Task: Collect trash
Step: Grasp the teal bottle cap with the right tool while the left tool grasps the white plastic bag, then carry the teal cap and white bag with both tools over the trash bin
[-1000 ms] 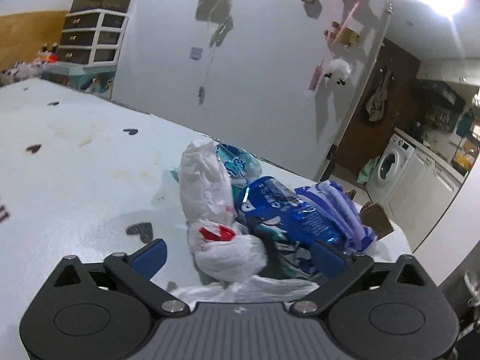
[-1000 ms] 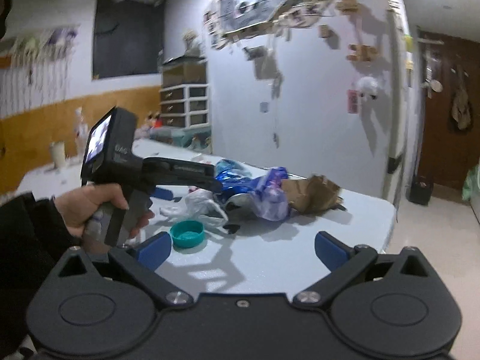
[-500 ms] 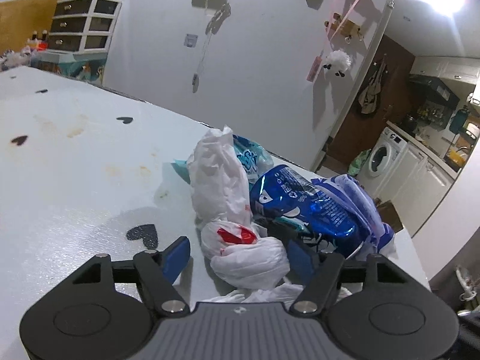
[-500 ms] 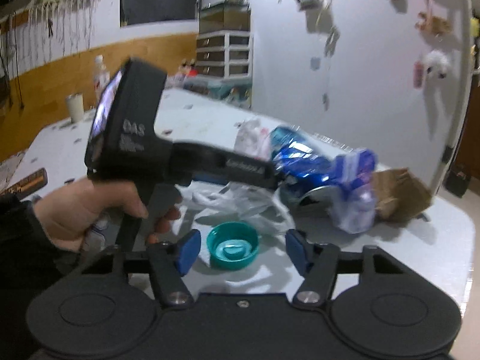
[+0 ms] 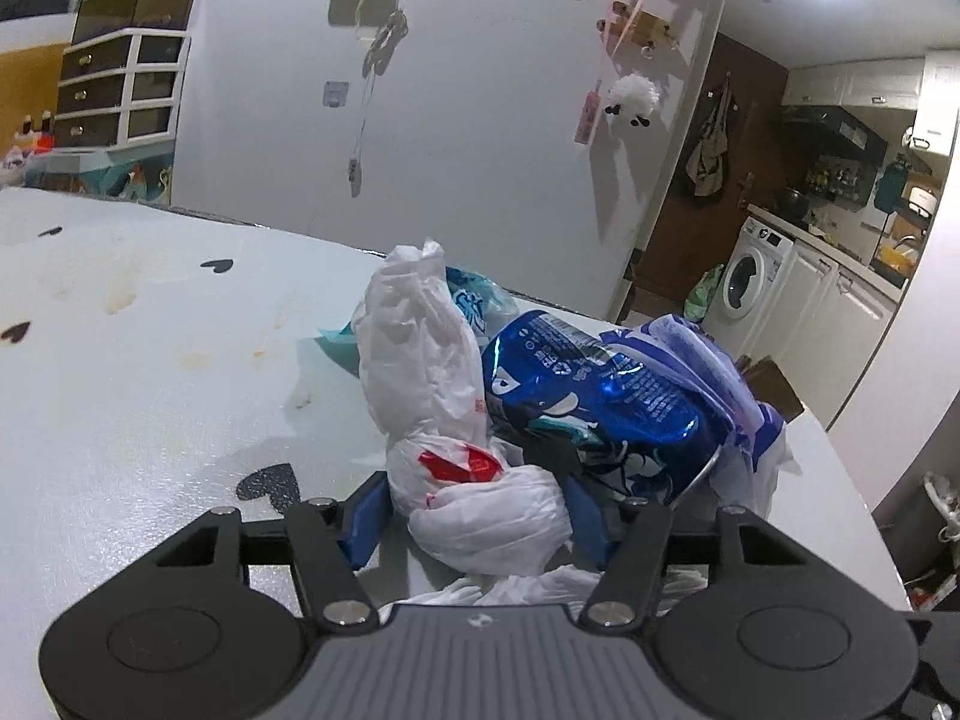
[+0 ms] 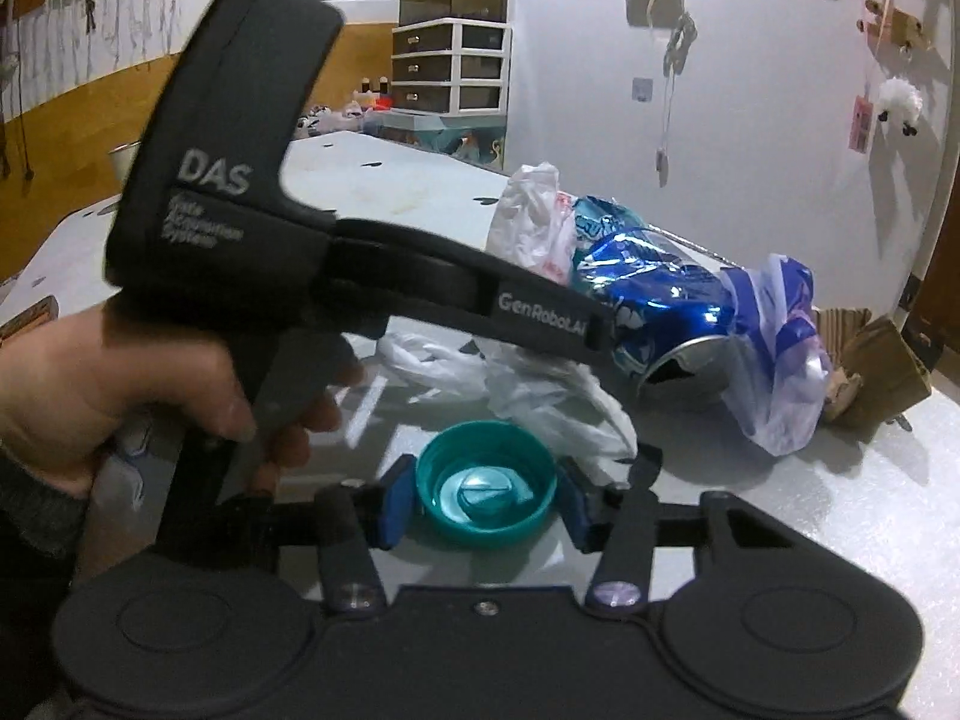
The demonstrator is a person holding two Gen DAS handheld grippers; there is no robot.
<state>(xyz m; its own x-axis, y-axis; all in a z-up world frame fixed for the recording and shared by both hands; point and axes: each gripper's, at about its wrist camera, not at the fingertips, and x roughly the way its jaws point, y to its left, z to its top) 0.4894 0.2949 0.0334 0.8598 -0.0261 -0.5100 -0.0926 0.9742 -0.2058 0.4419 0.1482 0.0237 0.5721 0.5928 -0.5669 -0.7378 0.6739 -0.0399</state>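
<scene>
My left gripper (image 5: 477,519) is shut on a knotted white plastic bag (image 5: 480,516) with red print, lying on the white table (image 5: 120,390). A crushed blue can (image 5: 594,402) lies against the bag's right side, with a purple-white plastic bag (image 5: 714,372) behind it. My right gripper (image 6: 483,507) has its blue pads against both sides of a teal bottle cap (image 6: 486,489) lying open side up on the table. The left gripper's body (image 6: 300,252) crosses the right wrist view, reaching to the can (image 6: 654,306).
A crumpled brown cardboard piece (image 6: 864,360) lies at the table's right end near the edge. A teal wrapper (image 5: 474,300) sits behind the white bag. Loose white plastic (image 6: 540,384) lies beside the cap. A white wall stands behind the table; a kitchen lies to the right.
Both grippers have closed from wide open: the left onto the knotted white bag, the right onto the teal cap after moving forward and down to it.
</scene>
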